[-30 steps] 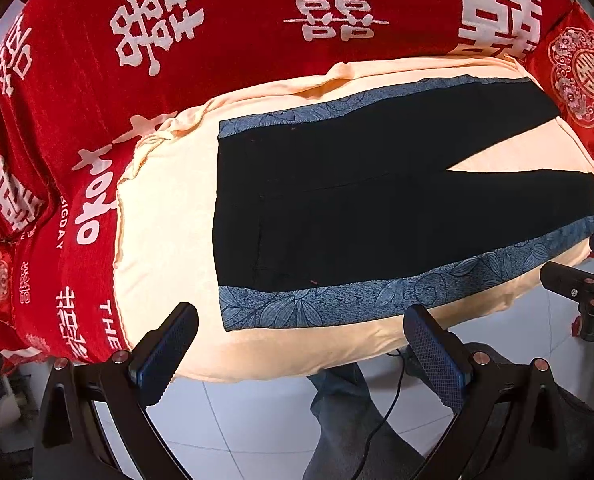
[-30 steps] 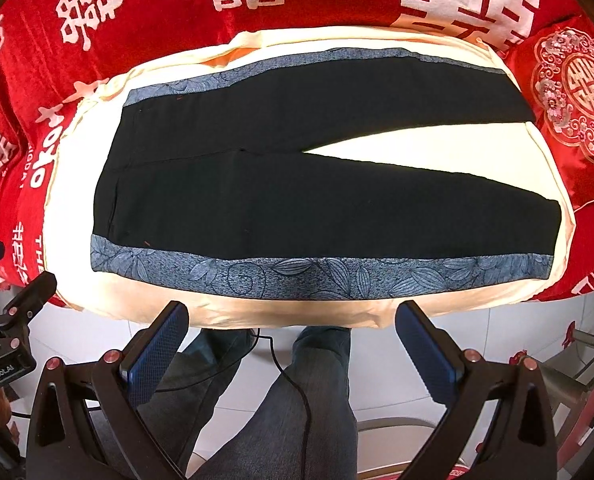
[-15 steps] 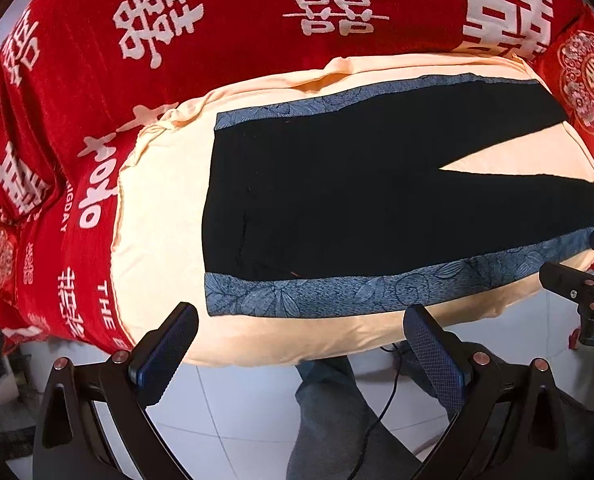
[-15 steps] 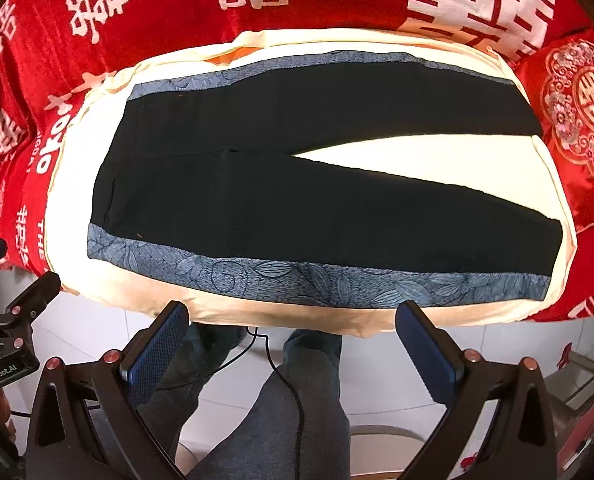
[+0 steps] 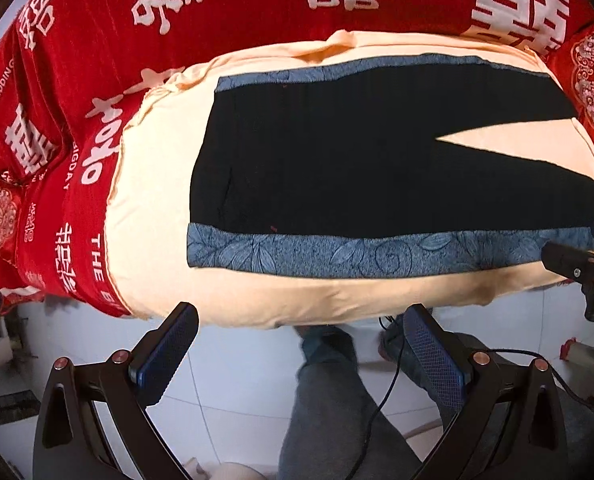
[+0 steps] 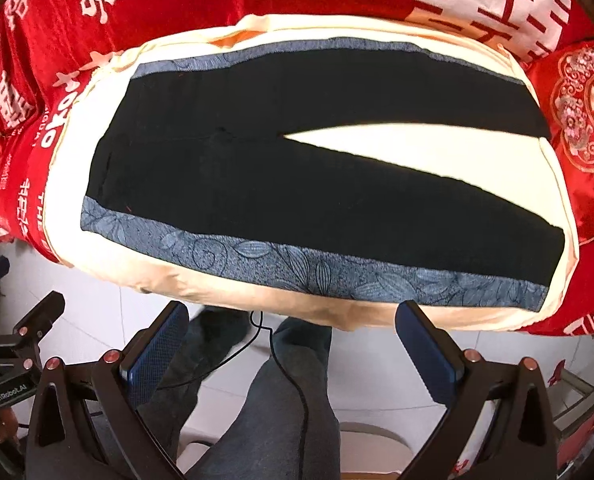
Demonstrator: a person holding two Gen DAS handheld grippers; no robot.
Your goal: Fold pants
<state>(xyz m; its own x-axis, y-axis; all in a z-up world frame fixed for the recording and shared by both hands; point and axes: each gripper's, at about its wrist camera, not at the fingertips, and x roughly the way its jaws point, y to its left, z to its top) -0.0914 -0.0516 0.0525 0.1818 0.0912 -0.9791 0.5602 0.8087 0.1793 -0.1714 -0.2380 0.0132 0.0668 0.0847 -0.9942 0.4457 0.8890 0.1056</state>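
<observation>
The left wrist view shows the waistband end of the pants (image 5: 337,168) and the right gripper's tip at the frame's right edge; the right wrist view shows the pants (image 6: 297,168) almost whole, down to both leg hems, with the left gripper's body at lower left. The black pants, edged with blue leaf-patterned side stripes, lie flat and unfolded on a cream cushion (image 5: 149,216) over a red bedspread (image 5: 225,20), legs parted in a narrow V. The left gripper (image 5: 297,356) and right gripper (image 6: 293,352) both hover with fingers wide apart, holding nothing, above a person's grey-trousered legs (image 6: 281,412).
</observation>
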